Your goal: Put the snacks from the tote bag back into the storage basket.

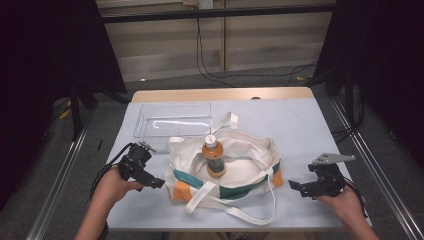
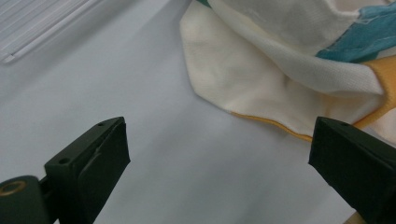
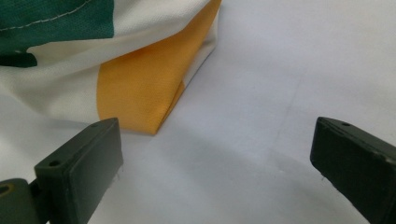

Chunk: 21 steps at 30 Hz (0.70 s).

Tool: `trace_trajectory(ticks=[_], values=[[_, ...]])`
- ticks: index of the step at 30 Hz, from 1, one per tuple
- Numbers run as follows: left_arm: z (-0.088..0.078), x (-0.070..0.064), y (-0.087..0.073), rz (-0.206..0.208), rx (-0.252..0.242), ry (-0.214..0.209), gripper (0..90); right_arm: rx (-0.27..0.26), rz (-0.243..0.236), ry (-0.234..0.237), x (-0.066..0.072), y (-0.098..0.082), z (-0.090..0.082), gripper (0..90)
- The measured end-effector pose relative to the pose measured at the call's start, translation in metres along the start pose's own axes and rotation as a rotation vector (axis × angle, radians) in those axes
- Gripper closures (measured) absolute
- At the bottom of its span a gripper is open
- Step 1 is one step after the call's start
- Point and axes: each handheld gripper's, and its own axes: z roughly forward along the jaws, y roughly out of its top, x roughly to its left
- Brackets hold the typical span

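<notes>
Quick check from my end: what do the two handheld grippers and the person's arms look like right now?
Both are black two-jaw tools with blocky, flat-faced jaws. The left gripper trails a black cable past the wrist. The right gripper carries a grey three-cornered plate on top. The forearms are bare, with no gloves; a dark cuff may sit near the left elbow.

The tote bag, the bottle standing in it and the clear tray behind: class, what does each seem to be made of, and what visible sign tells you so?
Tote bag: woven cloth, likely canvas, matte; the weave and stitching show in the gripper views. Bottle: probably clear plastic with orange contents, a glossy label and a white cap. Clear tray: see-through rigid plastic, probably acrylic, with shiny glints along its walls.
</notes>
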Motion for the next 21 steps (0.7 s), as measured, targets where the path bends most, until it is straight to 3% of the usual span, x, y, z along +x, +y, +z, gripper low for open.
trace_trajectory(ticks=[12, 21], values=[[-0.011, -0.004, 0.018, 0.046, 0.024, -0.019, 5.7, 0.001, 0.005, 0.006, 0.0, 0.0, 0.0, 2.4], [-0.02, -0.008, 0.033, 0.055, 0.03, -0.036, 5.4, 0.006, 0.001, 0.015, 0.002, 0.0, 0.001, 2.4]])
